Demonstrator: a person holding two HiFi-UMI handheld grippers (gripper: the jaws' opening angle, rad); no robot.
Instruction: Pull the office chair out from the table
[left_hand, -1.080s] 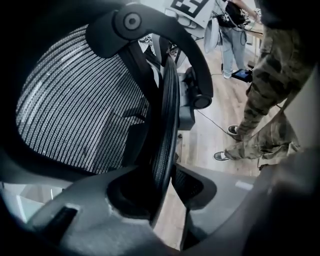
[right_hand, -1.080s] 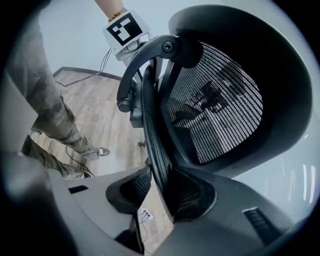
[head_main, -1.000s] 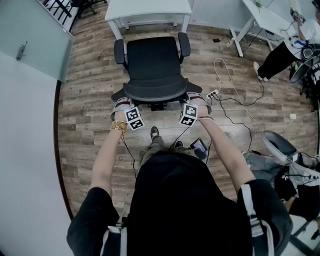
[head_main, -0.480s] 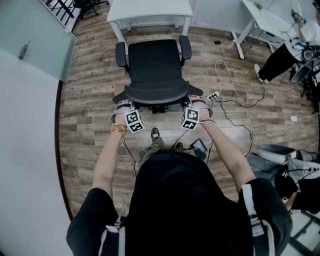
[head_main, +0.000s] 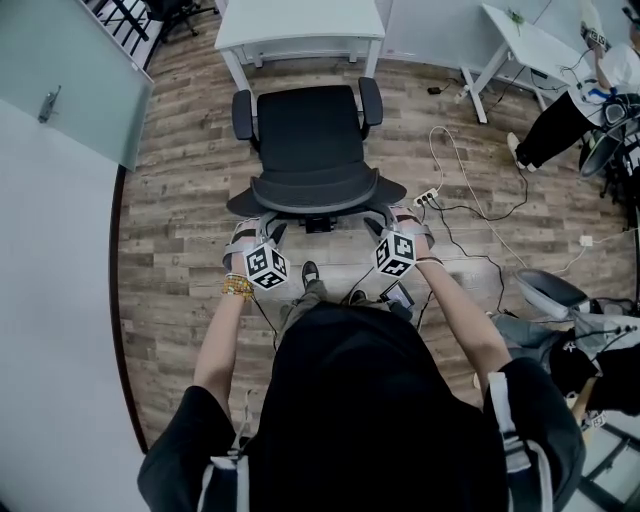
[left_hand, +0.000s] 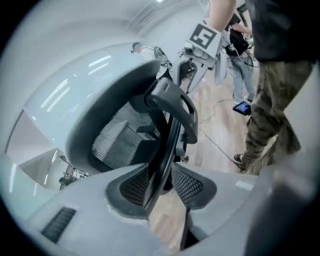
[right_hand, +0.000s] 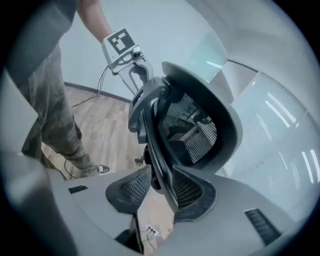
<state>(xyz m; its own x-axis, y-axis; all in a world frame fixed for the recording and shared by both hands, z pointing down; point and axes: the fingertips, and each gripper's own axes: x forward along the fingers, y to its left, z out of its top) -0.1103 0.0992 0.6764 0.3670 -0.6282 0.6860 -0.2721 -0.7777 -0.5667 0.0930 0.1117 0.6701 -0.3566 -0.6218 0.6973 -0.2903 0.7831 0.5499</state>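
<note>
**Two claws hold an office chair (head_main: 305, 128) by its back, just clear of a white surface (head_main: 300, 18)**

Seen from above, a person stands behind the black chair with a claw in each hand. On the left, the left claw (left_hand: 161, 181) pinches the left edge of the curved backrest (head_main: 315, 188). Its own view shows the dark rim caught between the two pads. In the middle, the chair stands on the wooden floor (head_main: 180, 200) facing the surface, its whole seat in the open and near the surface's front edge. On the right, the right claw (right_hand: 160, 186) pinches the backrest's right edge in the same way. Gripping both edges probably keeps the chair from swivelling while it is drawn toward the person. The chair looks largely out already, and a little more pull would widen the gap.
</note>
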